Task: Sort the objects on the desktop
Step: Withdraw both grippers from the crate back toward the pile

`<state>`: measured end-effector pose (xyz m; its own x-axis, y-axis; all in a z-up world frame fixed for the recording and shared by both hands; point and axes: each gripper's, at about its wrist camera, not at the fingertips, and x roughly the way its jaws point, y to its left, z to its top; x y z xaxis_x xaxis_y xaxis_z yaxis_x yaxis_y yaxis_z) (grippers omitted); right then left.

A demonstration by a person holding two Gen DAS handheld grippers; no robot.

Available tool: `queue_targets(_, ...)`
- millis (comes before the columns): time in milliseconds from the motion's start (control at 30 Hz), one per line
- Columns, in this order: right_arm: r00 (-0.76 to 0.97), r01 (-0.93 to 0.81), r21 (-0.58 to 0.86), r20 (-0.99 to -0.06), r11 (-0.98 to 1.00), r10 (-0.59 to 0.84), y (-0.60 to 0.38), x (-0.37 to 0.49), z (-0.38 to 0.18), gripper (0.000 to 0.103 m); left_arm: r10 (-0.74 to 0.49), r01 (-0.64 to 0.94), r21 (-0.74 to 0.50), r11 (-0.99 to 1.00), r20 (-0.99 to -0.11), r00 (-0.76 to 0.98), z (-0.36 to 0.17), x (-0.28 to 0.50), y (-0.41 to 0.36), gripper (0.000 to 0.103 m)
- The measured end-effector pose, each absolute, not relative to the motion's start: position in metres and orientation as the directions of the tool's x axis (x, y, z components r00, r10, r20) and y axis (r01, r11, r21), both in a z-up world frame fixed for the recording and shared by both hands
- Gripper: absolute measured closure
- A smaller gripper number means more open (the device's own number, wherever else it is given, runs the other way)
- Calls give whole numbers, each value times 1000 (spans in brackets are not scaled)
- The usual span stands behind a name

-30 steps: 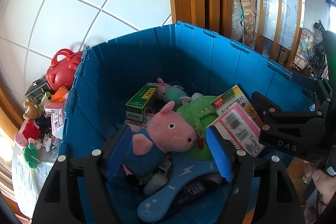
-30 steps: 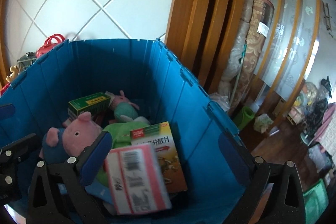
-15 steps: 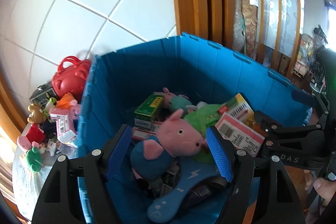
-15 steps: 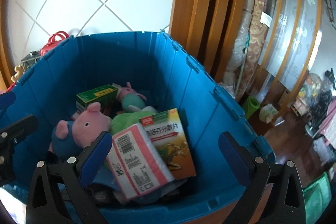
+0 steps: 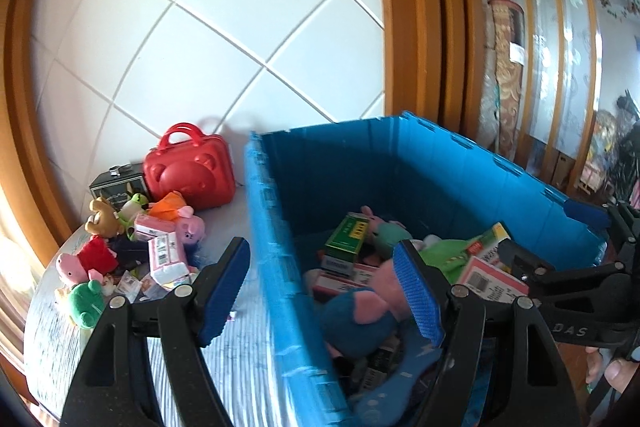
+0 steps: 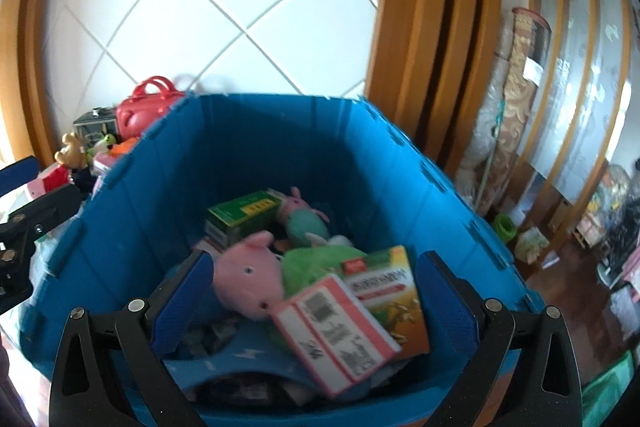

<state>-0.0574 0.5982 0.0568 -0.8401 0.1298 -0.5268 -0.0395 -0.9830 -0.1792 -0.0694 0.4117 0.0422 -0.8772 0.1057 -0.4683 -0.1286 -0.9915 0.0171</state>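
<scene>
A blue bin (image 5: 272, 267) holds a pink pig plush (image 5: 360, 311) in blue, a green box (image 5: 346, 239) and a pink-and-white box (image 5: 492, 279). My left gripper (image 5: 320, 293) is open and holds nothing; its fingers straddle the bin's left wall from above. In the right wrist view the bin (image 6: 160, 211) fills the middle. The pink-and-white box (image 6: 336, 331) lies loose on a yellow-green box (image 6: 384, 275) beside the pig plush (image 6: 248, 279). Above them my right gripper (image 6: 314, 303) stands wide open, touching nothing.
Left of the bin, a pile of small plush toys and boxes (image 5: 132, 247) lies on the striped tablecloth (image 5: 240, 347), with a red bear-faced case (image 5: 188, 175) behind it by the tiled wall. A person's fingertips (image 5: 612, 375) show at the lower right.
The pink-and-white box dropped from between the right fingers and came to rest in the bin. Both grippers drew back and up; the left view swung left, baring the table pile.
</scene>
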Motion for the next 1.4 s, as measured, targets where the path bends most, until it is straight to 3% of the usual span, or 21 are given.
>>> queue_targets(300, -889, -36, -159, -446, -987, 104, 506, -55, 80, 0, 87, -79, -37, -996, -456, -886, 34, -76, 297, 29)
queue_targets(567, -906, 41, -118, -424, -992, 13, 381, -75, 79, 0, 5, 11, -28, -1000, -518, -855, 15, -93, 152, 29)
queue_targets(967, -783, 128, -85, -621, -988, -48, 275, -149, 4, 0, -142, 190, 3, -982, -677, -722, -47, -125, -12, 29)
queue_targets(1133, -691, 119, -42, -721, -992, -52, 272, -187, -42, 0, -165, 251, -9, -968, -729, -665, -75, -133, -52, 29)
queue_targets(1400, -587, 136, -2, -806, -991, -79, 283, -248, -100, 0, -202, 346, -4, -938, -804, -559, -108, -141, -76, 29)
